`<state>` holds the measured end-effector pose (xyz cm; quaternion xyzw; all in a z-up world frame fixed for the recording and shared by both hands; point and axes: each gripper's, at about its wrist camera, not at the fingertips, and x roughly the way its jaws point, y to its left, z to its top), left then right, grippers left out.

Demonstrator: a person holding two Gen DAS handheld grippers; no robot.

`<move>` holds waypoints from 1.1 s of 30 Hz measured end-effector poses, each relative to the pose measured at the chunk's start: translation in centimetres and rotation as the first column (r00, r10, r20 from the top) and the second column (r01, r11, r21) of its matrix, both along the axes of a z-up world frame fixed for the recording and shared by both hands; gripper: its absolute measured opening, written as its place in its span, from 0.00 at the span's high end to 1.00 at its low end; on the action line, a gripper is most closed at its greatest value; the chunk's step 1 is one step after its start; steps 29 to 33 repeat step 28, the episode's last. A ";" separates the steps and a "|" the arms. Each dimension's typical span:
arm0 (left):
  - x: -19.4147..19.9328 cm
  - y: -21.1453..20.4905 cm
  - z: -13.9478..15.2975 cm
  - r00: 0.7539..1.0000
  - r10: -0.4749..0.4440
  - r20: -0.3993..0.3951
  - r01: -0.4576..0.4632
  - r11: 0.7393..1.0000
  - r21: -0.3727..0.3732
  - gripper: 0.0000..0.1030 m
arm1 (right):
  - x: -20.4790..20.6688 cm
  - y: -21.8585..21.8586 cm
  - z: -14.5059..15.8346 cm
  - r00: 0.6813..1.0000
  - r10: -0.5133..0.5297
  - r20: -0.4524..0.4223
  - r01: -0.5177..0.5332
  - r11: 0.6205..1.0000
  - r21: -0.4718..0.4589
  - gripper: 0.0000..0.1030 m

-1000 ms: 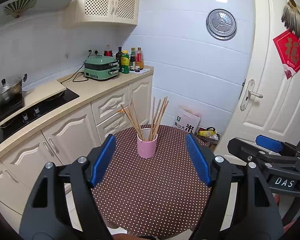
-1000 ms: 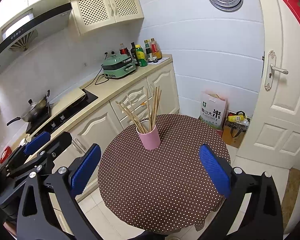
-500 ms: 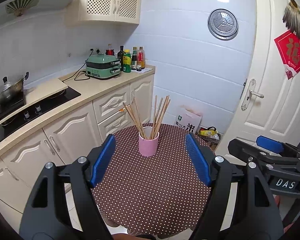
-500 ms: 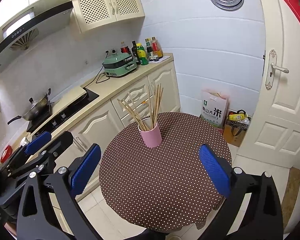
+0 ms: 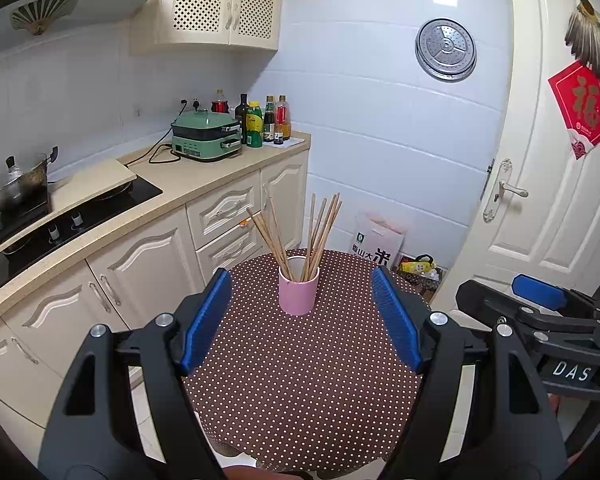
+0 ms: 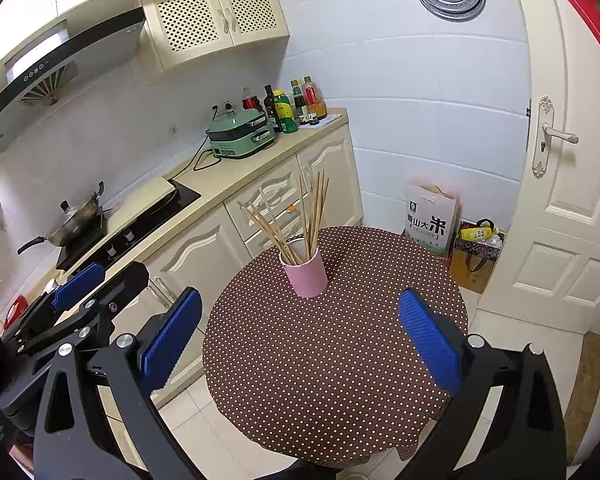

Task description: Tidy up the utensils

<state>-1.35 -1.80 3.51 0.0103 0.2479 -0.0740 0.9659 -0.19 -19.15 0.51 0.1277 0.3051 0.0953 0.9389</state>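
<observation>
Left wrist view: the left claw [image 5: 300,316] hangs wide open and empty above the near part of the round dotted surface [image 5: 300,392]. A pink cup [image 5: 299,290] stands upright toward the far side of it, in line with the gap between the fingers but well apart from them. Chopsticks [image 5: 300,232] stand in the cup, fanned out in two loose bunches. The right claw [image 5: 536,292] shows at the right edge, beside the surface.

Right wrist view: the right claw [image 6: 300,336] is open too, nothing between its fingers, over the near edge of the surface [image 6: 340,380]. The cup [image 6: 305,273] sits just left of centre, far side, chopsticks [image 6: 300,220] leaning left and upright. The left claw [image 6: 80,288] lies at the left, off the surface.

Nothing loose is seen on the surface, so the chopsticks look already gathered, or the step has not begun. Any next move calls for reaching forward to the cup, coming in low to avoid knocking the sticks.
</observation>
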 end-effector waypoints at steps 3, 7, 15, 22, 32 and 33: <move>0.1 -0.1 0.0 1.000 -0.002 -0.003 0.002 1.000 0.001 0.30 | 0.0 -0.1 0.0 1.000 0.001 -0.001 -0.001 1.000 0.005 0.08; 0.2 -0.1 0.0 1.000 0.000 -0.002 0.000 1.000 0.002 0.30 | 0.1 -0.3 0.0 1.000 -0.004 -0.003 0.004 1.000 0.005 0.08; 0.3 -0.5 0.0 1.000 0.009 0.013 -0.009 1.000 0.016 0.30 | 0.4 -0.4 -0.2 1.000 0.004 -0.011 -0.004 1.000 0.028 0.08; 0.6 -0.5 0.0 1.000 0.012 0.011 -0.012 1.000 0.021 0.30 | 0.8 -0.5 -0.5 1.000 0.007 -0.020 -0.006 0.999 0.040 0.08; 1.2 -0.3 -0.6 1.000 0.014 -0.014 -0.014 1.000 0.011 0.30 | 1.7 -0.4 -1.1 0.999 0.008 -0.048 -0.006 0.999 0.046 0.08; 1.2 -0.3 -0.6 1.000 0.014 -0.014 -0.014 1.000 0.011 0.30 | 1.7 -0.4 -1.1 0.999 0.008 -0.048 -0.006 0.999 0.046 0.08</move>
